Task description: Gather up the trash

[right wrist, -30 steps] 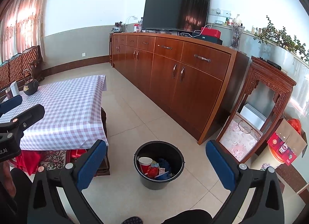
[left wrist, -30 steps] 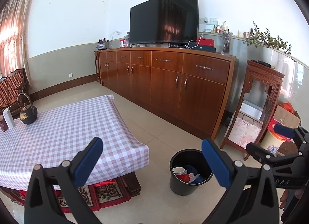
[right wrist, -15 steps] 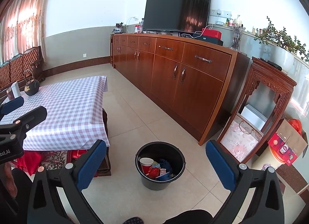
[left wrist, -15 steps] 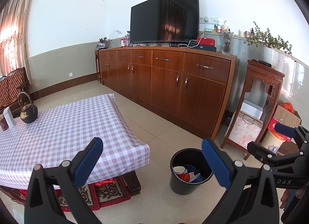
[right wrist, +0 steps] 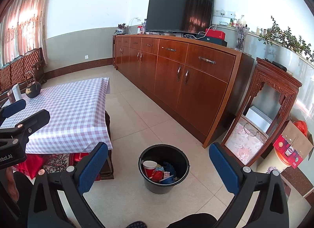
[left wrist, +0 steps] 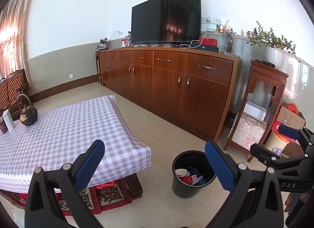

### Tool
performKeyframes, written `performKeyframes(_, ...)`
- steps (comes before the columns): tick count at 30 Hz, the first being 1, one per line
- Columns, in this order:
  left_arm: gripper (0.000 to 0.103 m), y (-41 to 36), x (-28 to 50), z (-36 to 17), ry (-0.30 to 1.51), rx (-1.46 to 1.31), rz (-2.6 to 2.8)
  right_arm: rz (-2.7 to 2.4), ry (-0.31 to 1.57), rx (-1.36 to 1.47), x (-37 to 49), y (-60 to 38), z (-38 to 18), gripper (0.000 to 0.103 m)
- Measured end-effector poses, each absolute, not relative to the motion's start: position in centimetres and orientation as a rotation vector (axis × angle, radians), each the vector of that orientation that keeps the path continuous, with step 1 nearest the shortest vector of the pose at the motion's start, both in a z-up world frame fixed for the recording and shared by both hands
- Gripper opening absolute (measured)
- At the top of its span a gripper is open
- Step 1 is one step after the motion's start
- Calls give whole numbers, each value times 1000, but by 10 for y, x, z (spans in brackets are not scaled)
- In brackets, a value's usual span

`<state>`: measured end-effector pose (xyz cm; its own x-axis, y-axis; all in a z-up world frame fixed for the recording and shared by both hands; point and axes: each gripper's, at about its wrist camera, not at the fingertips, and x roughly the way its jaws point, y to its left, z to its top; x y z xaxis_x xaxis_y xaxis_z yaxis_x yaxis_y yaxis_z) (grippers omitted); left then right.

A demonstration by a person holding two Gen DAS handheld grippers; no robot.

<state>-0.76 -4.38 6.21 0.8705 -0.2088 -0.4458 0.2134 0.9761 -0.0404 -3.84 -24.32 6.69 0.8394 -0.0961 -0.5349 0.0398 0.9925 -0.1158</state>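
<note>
- A home living room, tiled in pale floor tiles (right wrist: 137,114).
- A flat-screen television (left wrist: 166,15) stands on a long wooden sideboard (left wrist: 168,82) with drawers and doors.
- A low table under a checked tablecloth (left wrist: 64,127) carries a black teapot (left wrist: 28,117).
- Curtains (right wrist: 21,23), a carved wooden stand (right wrist: 274,98) and a leafy houseplant (left wrist: 272,38) complete the domestic look.

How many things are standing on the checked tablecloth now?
3, all at the table's far left end: a black kettle with a hoop handle, a white box beside it, and a dark red tin next to the box. The left gripper may hide more.
</note>
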Motion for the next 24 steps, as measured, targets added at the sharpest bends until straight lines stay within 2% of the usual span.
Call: performKeyframes(24, 102, -44, -9, 61, 452, 10, -236, -67, 567, -105, -39, -241, 65, 103)
